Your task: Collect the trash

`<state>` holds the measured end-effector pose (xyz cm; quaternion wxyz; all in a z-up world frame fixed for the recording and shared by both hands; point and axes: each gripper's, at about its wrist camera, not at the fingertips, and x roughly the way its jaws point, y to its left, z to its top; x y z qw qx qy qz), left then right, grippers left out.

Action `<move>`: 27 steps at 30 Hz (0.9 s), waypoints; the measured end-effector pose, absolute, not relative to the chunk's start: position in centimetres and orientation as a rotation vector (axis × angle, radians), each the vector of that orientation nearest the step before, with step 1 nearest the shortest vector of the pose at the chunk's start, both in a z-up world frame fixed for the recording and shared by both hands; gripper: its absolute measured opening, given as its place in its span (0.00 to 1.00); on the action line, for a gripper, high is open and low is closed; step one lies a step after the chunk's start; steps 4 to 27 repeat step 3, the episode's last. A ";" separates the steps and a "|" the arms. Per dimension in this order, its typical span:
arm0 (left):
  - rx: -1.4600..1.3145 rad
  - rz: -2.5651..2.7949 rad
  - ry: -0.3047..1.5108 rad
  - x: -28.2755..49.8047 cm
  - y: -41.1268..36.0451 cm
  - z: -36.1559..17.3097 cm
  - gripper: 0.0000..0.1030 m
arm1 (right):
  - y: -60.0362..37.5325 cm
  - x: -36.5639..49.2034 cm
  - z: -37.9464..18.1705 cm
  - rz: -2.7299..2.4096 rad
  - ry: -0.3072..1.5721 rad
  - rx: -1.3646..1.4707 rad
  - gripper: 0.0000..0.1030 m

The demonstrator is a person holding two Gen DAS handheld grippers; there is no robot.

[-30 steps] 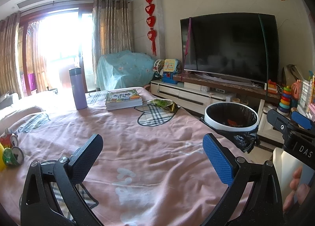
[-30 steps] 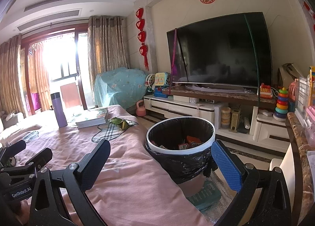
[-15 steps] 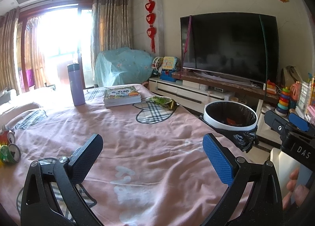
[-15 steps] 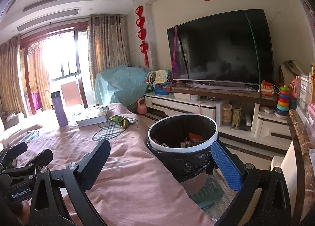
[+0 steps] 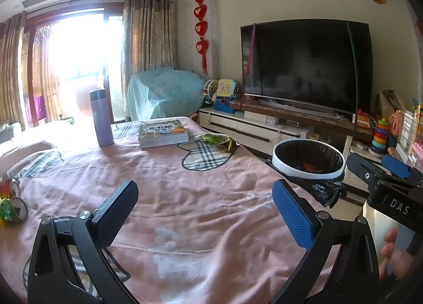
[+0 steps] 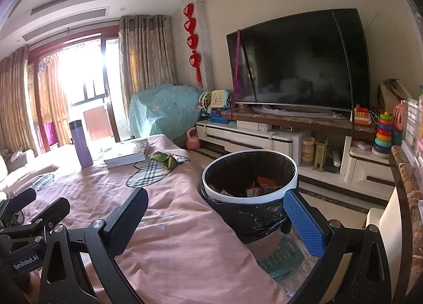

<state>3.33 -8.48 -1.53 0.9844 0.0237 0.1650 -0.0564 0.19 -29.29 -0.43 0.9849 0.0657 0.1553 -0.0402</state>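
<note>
The left gripper (image 5: 205, 214) hangs low over the pink bedspread (image 5: 185, 198), jaws spread wide and empty. Straight ahead of it, well beyond the fingertips, a crumpled green snack wrapper (image 5: 218, 142) lies just right of a stack of picture books (image 5: 163, 133), with a purple flask (image 5: 101, 118) further left; crushed cans (image 5: 12, 204) sit off its left side, and the lined trash bin (image 5: 308, 161) stands ahead to its right, beside the bed. From the right wrist view, the right gripper (image 6: 215, 220) is likewise wide open, holding nothing, level above the bed edge with the bin (image 6: 249, 171), already holding litter, just past its blue finger. The step looks like reaching for the next piece; that calls for advancing a gripper to the wrapper (image 6: 165, 158) and closing on it.
</note>
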 end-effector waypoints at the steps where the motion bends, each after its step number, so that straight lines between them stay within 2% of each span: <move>1: 0.044 -0.114 0.329 3.4 -8.4 -1.5 1.00 | -29.3 0.2 -0.4 -0.081 0.312 0.133 1.00; 27: 0.040 -0.116 0.330 3.4 -8.3 -1.5 1.00 | -29.3 0.3 -0.5 -0.080 0.314 0.131 1.00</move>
